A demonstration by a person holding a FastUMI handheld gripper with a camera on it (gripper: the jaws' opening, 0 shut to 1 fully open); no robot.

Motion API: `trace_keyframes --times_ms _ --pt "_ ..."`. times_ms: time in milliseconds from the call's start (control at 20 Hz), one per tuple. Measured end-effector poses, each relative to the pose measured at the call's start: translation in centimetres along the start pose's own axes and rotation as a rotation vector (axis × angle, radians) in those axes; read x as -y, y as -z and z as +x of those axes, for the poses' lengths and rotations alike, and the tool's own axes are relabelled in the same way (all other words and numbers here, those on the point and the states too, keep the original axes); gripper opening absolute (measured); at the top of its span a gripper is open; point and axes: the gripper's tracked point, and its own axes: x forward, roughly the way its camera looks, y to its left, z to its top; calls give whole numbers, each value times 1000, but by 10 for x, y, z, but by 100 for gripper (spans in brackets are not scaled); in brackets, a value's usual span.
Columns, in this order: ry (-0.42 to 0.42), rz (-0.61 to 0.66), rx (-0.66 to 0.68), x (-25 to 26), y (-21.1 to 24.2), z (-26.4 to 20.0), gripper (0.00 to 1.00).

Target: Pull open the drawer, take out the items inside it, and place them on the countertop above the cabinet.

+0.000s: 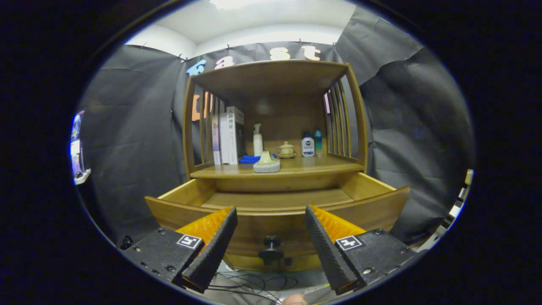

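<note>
Ribbed wedge fingers of the tool [271,220] gape wide before the curved wooden drawer [277,212], its round knob [271,248] between them

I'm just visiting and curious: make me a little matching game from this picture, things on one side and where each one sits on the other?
Things:
1. drawer knob
2. books
3. blue cloth
4. small lidded pot

Places:
A. upright at the countertop's left end
B. low on the drawer front, between the open fingers
C. lying beside the books, by the white spray bottle
D. toward the back, left of the white-and-blue bottle

Pairs: 1-B, 2-A, 3-C, 4-D
</note>
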Motion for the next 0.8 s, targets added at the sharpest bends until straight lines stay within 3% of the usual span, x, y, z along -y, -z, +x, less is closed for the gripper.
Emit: trace_keyframes --times_ms 300,800 --pt "27 17 -40 2 24 4 100" --pt "42 -23 -48 -2 26 24 100"
